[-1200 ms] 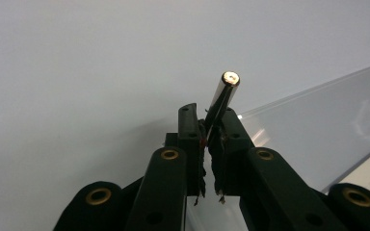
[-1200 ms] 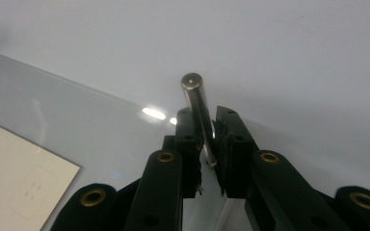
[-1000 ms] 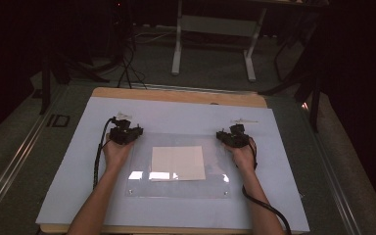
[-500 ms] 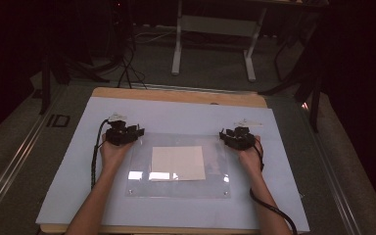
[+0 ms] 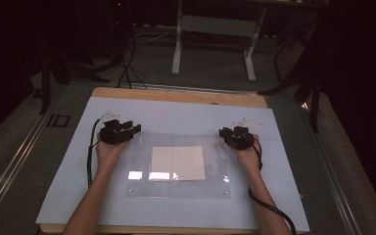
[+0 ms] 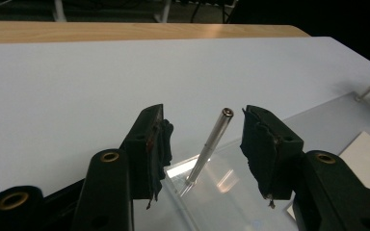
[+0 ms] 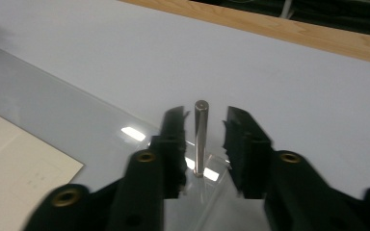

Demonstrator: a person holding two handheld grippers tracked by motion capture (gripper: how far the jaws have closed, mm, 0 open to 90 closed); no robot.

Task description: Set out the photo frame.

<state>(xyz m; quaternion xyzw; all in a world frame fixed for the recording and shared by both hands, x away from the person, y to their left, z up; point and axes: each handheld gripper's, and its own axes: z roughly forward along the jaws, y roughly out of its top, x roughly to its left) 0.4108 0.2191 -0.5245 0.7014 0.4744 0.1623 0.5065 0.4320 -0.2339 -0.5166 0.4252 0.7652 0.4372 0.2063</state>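
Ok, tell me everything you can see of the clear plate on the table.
The clear plate is a transparent, glossy rectangular sheet, acrylic by its look, lying flat on the white mat. A cream sheet sits at its middle. Slim metal pins stand at its far corners, each between an open hand-held gripper's jaws, untouched.

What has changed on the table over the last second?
Both hands slid toward the person and slightly outward. The left gripper and right gripper now sit at the clear sheet's far corners, each open around a metal pin without gripping it. The sheet and the paper under it stayed put.
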